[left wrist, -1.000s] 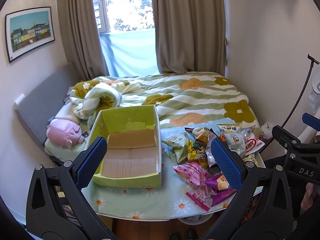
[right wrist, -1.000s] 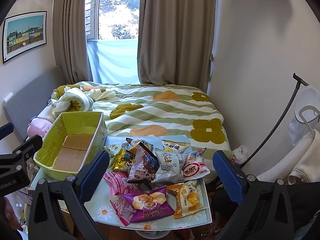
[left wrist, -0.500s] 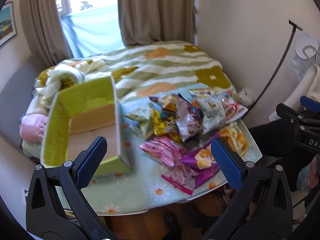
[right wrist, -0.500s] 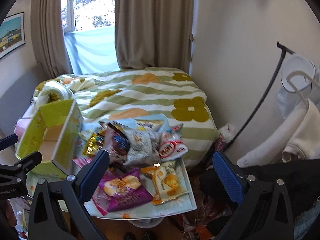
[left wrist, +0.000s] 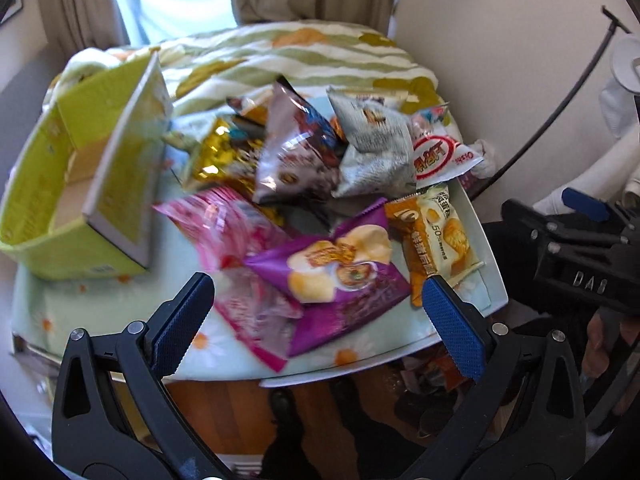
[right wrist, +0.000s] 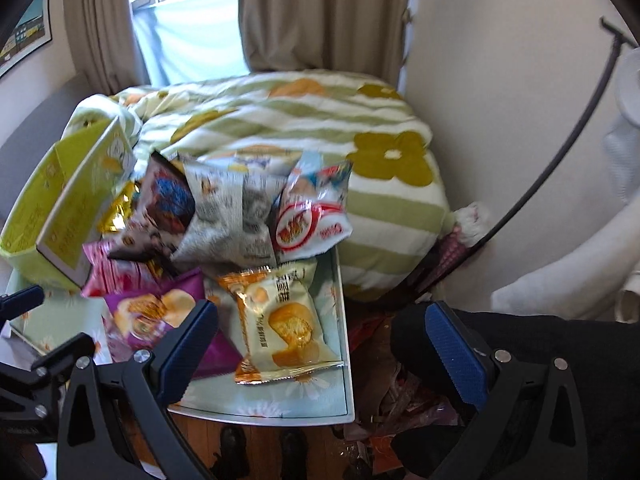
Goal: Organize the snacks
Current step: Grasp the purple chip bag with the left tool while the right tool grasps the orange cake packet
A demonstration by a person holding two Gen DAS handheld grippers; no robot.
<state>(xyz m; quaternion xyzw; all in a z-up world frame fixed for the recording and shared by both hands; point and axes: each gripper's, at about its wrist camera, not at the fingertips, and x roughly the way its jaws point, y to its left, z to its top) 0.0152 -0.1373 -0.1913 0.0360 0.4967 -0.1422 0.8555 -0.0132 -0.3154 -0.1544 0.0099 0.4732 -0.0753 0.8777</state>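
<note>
Purple chip bag (left wrist: 340, 276): lying just ahead, between the spread, empty left gripper (left wrist: 316, 320) fingers; approach step underway.
Right gripper (right wrist: 320, 344): hovering spread, empty; orange cake packet (right wrist: 280, 320) lying ahead-left.
Next: lowering, pinching, carrying toward green box (left wrist: 80, 184).

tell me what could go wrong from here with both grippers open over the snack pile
The orange bun packet lies close to the table edge, so a glancing grab by the right gripper might push it off. The purple chip bag overlaps the pink packet, so the left gripper could drag both. The green box looks light and could slide.
</note>
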